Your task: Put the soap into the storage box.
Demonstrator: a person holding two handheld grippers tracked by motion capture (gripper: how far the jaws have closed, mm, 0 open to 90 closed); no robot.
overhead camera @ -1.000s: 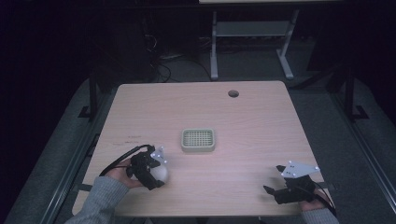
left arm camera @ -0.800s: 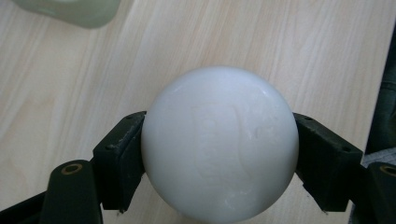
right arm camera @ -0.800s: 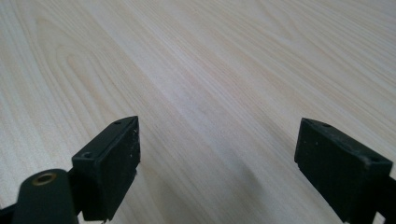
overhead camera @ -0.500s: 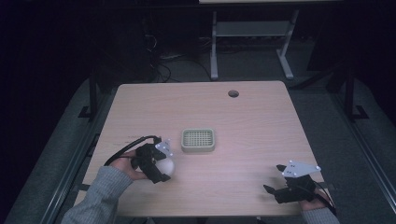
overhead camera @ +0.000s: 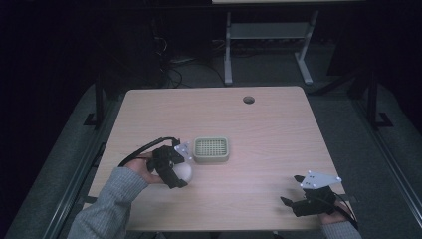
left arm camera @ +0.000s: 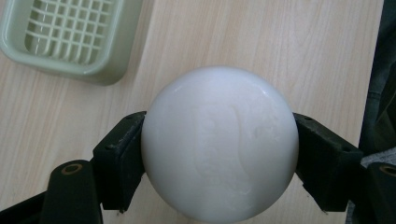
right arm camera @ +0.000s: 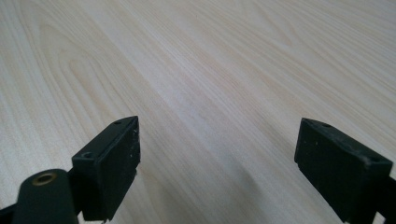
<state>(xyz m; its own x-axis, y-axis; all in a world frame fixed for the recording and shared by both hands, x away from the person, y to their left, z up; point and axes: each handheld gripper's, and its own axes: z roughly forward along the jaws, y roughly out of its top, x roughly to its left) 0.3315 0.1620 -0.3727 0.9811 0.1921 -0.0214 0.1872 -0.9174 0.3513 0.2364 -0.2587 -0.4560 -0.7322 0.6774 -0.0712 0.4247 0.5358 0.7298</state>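
My left gripper (overhead camera: 179,172) is shut on a white oval soap bar (overhead camera: 182,172), held just above the table a little left of a pale green soap dish (overhead camera: 211,149). In the left gripper view the soap bar (left arm camera: 219,142) sits clamped between both black jaws, with the green soap dish (left arm camera: 70,39) at the upper left, its grid tray bare. My right gripper (overhead camera: 291,191) rests near the table's front right corner, jaws wide apart. The right gripper view has bare wood between the jaws of my right gripper (right arm camera: 217,158).
The wooden table (overhead camera: 278,134) has a round cable hole (overhead camera: 248,100) near its far edge. A metal stand (overhead camera: 263,30) rises behind the table in the dark. A cable (overhead camera: 142,149) trails from my left gripper toward the person's sleeve.
My left gripper has carried the soap bar forward and to the right, closer to the green dish. The right gripper has stayed where it was.
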